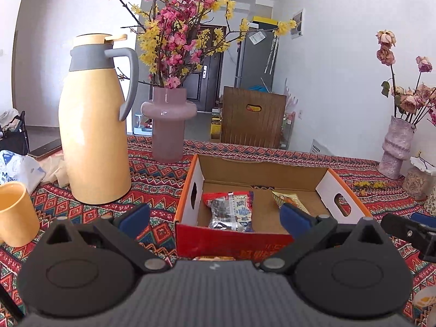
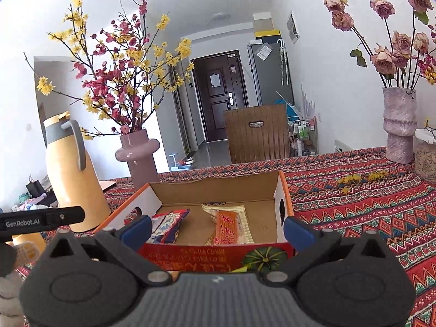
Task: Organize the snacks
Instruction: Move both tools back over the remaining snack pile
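An open cardboard box (image 1: 261, 171) (image 2: 218, 188) with an orange rim and red front sits on the patterned tablecloth. Inside lie a red, silver and blue snack packet (image 1: 231, 211) (image 2: 169, 224) on the left and an orange and yellow snack packet (image 1: 288, 200) (image 2: 231, 226) on the right. My left gripper (image 1: 215, 216) hovers open at the box's near wall, nothing between its blue pads. My right gripper (image 2: 216, 230) is also open and empty, just in front of the same wall. A sliver of another packet (image 1: 215, 258) shows under the left gripper body.
A yellow thermos jug (image 1: 92, 125) (image 2: 73, 174) and a mauve vase of blossoms (image 1: 169, 125) (image 2: 139, 158) stand left of the box. A yellow cup (image 1: 15, 215) sits at the near left. A textured vase of dried roses (image 1: 396, 147) (image 2: 399, 125) stands far right. A wooden chair (image 1: 253, 117) is behind the table.
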Tool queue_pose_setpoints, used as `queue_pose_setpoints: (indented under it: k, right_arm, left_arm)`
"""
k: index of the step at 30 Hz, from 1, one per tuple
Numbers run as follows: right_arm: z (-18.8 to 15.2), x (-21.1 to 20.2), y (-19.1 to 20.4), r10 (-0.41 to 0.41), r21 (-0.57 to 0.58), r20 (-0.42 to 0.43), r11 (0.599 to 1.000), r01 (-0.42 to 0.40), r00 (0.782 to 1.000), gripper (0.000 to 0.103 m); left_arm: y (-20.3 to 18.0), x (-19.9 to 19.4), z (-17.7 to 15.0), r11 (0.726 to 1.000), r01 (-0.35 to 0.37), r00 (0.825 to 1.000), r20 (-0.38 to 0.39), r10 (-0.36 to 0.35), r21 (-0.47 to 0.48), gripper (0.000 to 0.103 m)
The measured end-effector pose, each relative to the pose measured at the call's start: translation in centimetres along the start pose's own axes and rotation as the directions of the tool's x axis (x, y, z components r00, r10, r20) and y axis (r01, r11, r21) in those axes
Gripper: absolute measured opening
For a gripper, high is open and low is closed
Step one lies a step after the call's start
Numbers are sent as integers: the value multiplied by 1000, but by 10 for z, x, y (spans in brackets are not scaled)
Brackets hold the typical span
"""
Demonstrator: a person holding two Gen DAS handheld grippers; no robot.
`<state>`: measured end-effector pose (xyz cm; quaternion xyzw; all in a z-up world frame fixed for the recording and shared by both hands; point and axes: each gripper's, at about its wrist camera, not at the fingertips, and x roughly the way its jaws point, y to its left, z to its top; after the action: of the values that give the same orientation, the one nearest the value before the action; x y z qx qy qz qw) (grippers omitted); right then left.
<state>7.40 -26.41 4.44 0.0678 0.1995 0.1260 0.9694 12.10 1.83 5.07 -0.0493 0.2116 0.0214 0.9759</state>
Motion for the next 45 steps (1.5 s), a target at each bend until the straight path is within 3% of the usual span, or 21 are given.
queue_pose_setpoints:
  k: [25,45]
  right_arm:
    - [-73,-39,-25,-35,16,-107,999,37,994,103]
    - [-86,-49,-22,-15,6,-138,1000,16,990,103]
  left_arm:
    - [32,-42,-85,1000,-23,996,-85,24,14,103]
    - [27,-53,-90,1000,28,996,-82,-27,1,103]
